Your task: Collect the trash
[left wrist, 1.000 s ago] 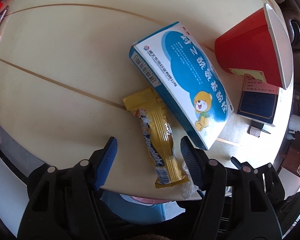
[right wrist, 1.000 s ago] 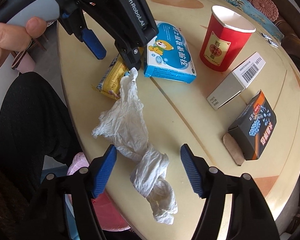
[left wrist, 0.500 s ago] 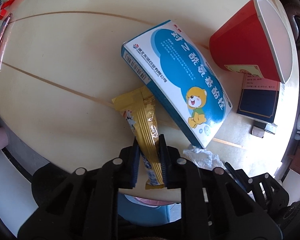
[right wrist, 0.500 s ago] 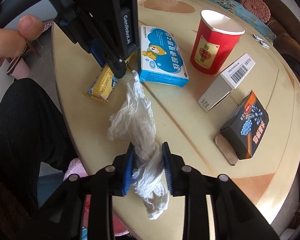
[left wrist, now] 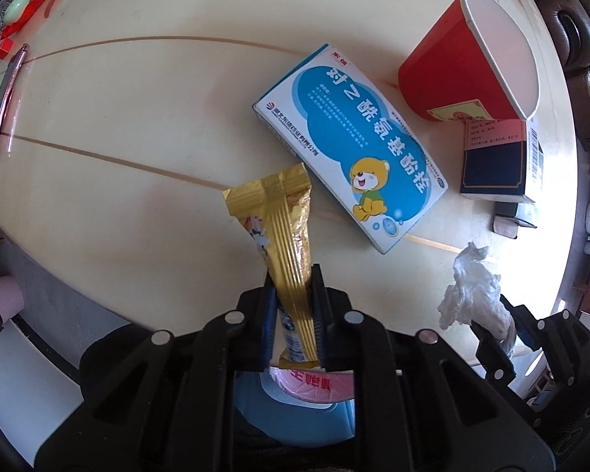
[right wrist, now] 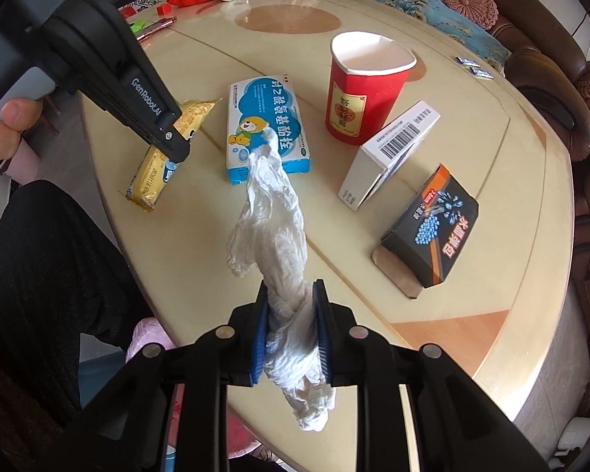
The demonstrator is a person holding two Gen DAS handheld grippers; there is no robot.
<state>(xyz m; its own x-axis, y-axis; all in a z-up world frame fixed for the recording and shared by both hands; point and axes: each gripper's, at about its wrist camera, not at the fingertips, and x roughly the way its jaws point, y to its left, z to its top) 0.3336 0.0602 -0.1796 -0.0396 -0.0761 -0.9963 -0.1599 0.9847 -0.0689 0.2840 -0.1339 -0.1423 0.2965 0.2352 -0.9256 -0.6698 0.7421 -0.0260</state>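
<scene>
Gold wrapper overhangs table edge.

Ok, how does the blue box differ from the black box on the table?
The blue box lies flat with a cartoon bear facing up; the black box rests tilted, one end flap open on the table. The blue box is closed as far as shown. The blue box sits left of the red cup, the black box nearer the table's right edge. Both are cardboard cartons, untouched by either claw.
</scene>
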